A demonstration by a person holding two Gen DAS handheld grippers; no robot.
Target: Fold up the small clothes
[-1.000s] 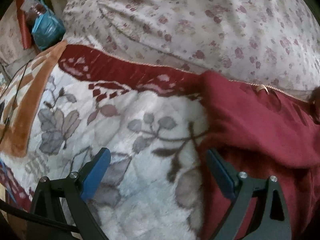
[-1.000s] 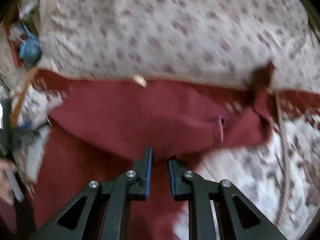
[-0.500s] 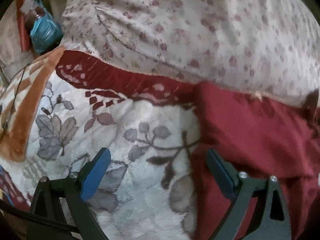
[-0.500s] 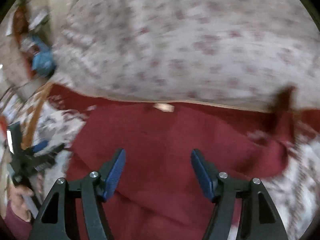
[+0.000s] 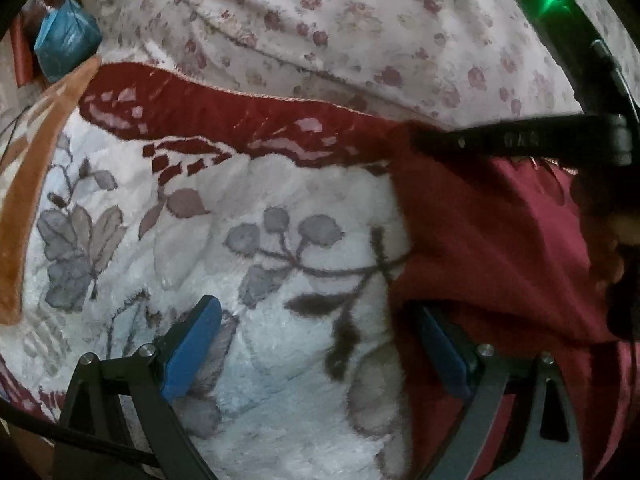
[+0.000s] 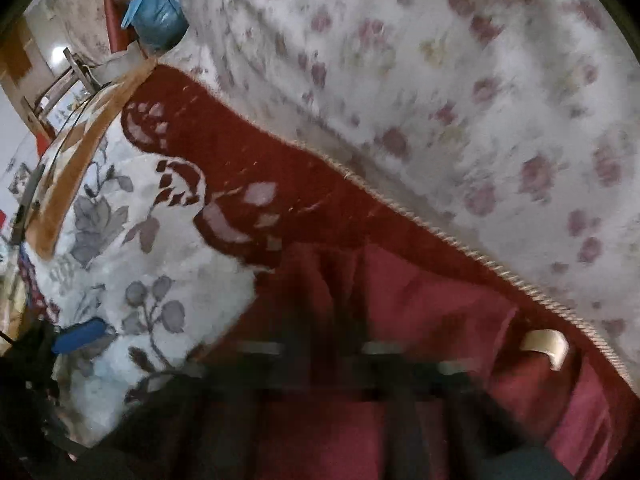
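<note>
A maroon garment (image 5: 500, 248) lies on a plush blanket (image 5: 240, 240), with a cream label (image 6: 544, 346) near its far edge. My left gripper (image 5: 320, 356) stands open astride the garment's left edge; one blue pad (image 5: 192, 352) is over the blanket and the other (image 5: 444, 356) is tucked against a maroon fold. My right gripper (image 5: 420, 140) reaches in from the right, and its dark tip is shut on the garment's far left corner. In the right wrist view the garment (image 6: 420, 312) bunches at the blurred right gripper (image 6: 320, 320).
A floral sheet (image 5: 360, 20) humps up along the far side behind the blanket's red border (image 5: 240, 120). A blue bag (image 5: 64, 44) sits at the far left. The left gripper's blue pad (image 6: 78, 338) shows at the lower left of the right wrist view.
My right gripper opened wide, swung left across the garment and shut at its far left corner, entering the left wrist view. The left gripper stayed open and shifted only slightly.
</note>
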